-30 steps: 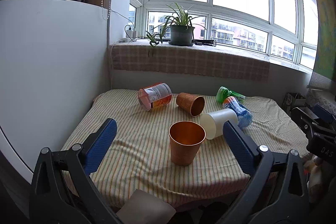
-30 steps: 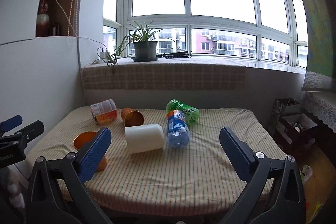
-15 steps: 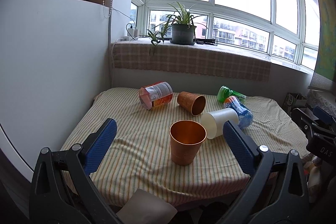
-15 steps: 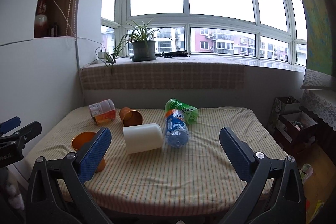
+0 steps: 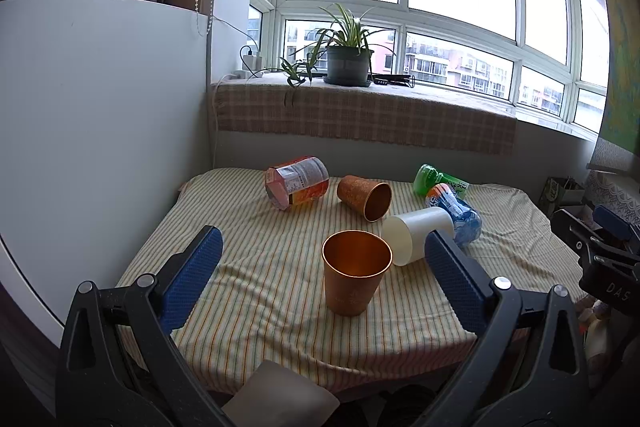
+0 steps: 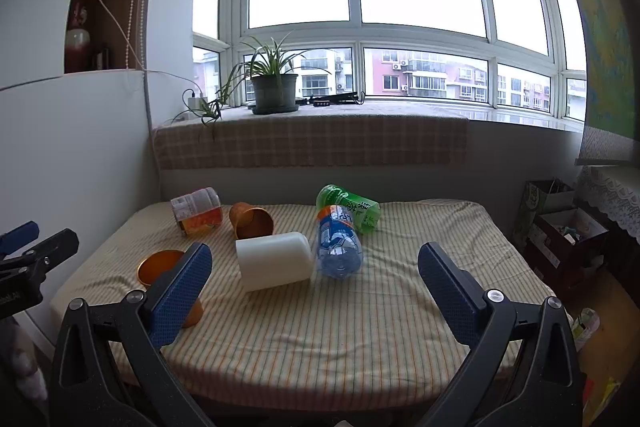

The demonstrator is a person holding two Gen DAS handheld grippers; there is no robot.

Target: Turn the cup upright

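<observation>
A copper cup stands upright near the front of the striped table; in the right wrist view it is partly hidden behind a finger. A second copper cup lies on its side further back. A white cup also lies on its side. My left gripper is open and empty, held back from the upright cup. My right gripper is open and empty, in front of the white cup.
An orange-labelled bottle, a blue bottle and a green bottle lie on the table. A potted plant stands on the sill behind. A white wall is on the left; boxes are on the right.
Both views shift only slightly; the left gripper has drifted a little. No object has moved and both grippers stay open.
</observation>
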